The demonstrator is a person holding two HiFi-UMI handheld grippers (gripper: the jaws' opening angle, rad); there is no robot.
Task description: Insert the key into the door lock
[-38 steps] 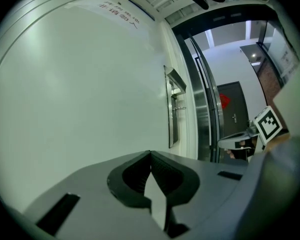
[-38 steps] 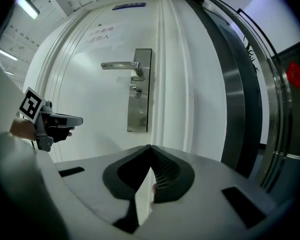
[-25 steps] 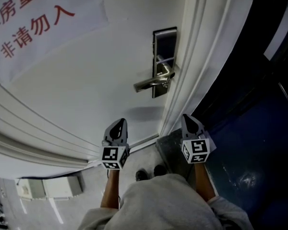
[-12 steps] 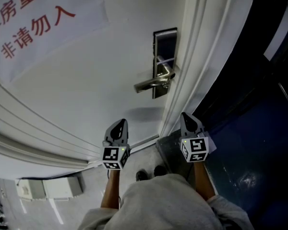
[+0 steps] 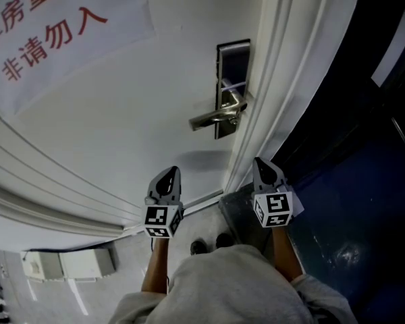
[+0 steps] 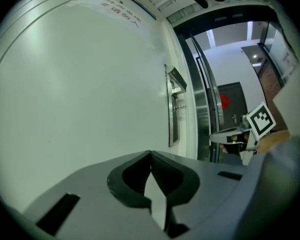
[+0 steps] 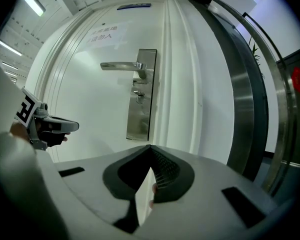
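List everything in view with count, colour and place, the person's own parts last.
white door: one, white, fills left and centre of the head view
white paper notice with red characters: one, upper left on the door
silver metal lock plate: one, by the door's right edge
silver lever handle: one, on the plate, pointing left
white door frame: one, right of the door
black shoes: two, on the floor, bottom centre
grey garment: one, on the person, bottom centre
left hand-held gripper: one, grey, jaws shut, empty, before the door
right hand-held gripper: one, grey, jaws shut, empty, by the frame
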